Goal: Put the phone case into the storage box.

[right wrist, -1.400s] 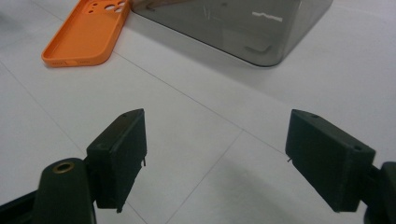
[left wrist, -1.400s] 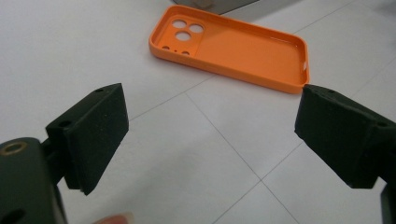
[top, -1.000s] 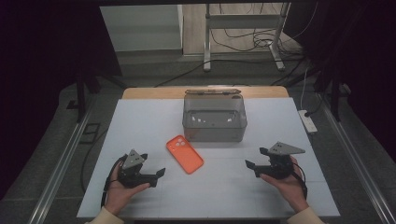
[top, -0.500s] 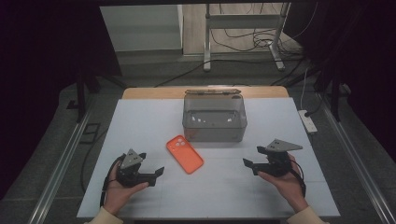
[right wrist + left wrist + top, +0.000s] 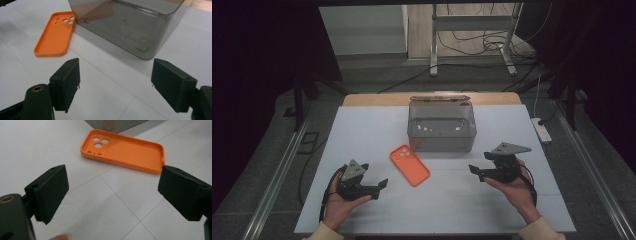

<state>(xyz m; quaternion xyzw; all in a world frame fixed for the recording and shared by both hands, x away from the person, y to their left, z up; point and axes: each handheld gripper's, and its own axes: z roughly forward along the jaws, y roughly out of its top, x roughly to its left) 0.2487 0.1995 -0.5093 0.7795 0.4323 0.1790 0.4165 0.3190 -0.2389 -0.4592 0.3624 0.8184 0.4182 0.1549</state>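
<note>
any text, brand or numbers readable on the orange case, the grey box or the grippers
None can be read.
Orange phone case: plain inside, only camera cut-outs, no brand or lettering.
Smoky grey box: faint moulded marks on its wall and base, too blurred to read as text.
Left gripper and right gripper: black jaws with screw holes, no labels.
White table: thin grid lines, no writing.
</note>
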